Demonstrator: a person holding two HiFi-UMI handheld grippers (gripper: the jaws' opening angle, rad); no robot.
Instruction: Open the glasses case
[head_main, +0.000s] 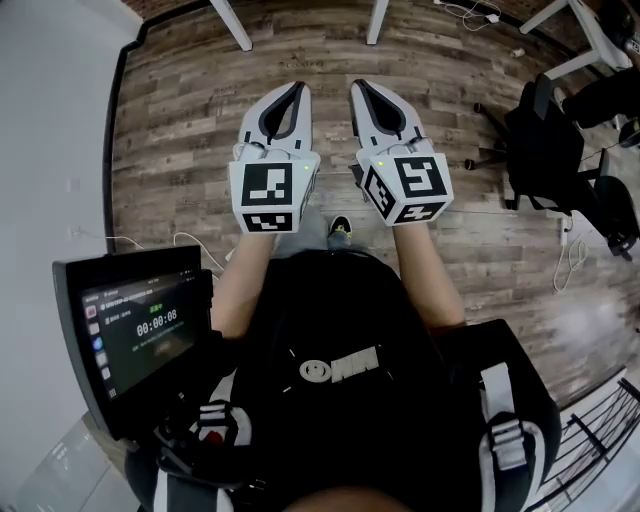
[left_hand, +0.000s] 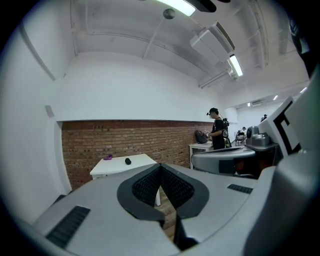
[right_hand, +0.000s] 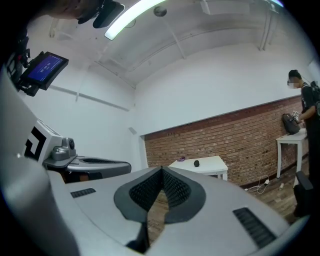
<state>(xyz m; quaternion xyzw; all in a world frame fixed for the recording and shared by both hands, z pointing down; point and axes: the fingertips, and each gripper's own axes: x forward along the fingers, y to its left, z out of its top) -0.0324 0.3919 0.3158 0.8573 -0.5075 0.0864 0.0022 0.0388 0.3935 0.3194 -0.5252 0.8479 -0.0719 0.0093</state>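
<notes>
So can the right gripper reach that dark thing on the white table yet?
Probably not yet: the right gripper, fingers shut, is well short of the dark thing on the white table. Open floor lies between.

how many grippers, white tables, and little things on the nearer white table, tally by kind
grippers: 2, left gripper and right gripper, both shut and empty
white tables: 2, near table and far table
small things on the near table: 2, dark thing and purple thing
total: 6
</notes>
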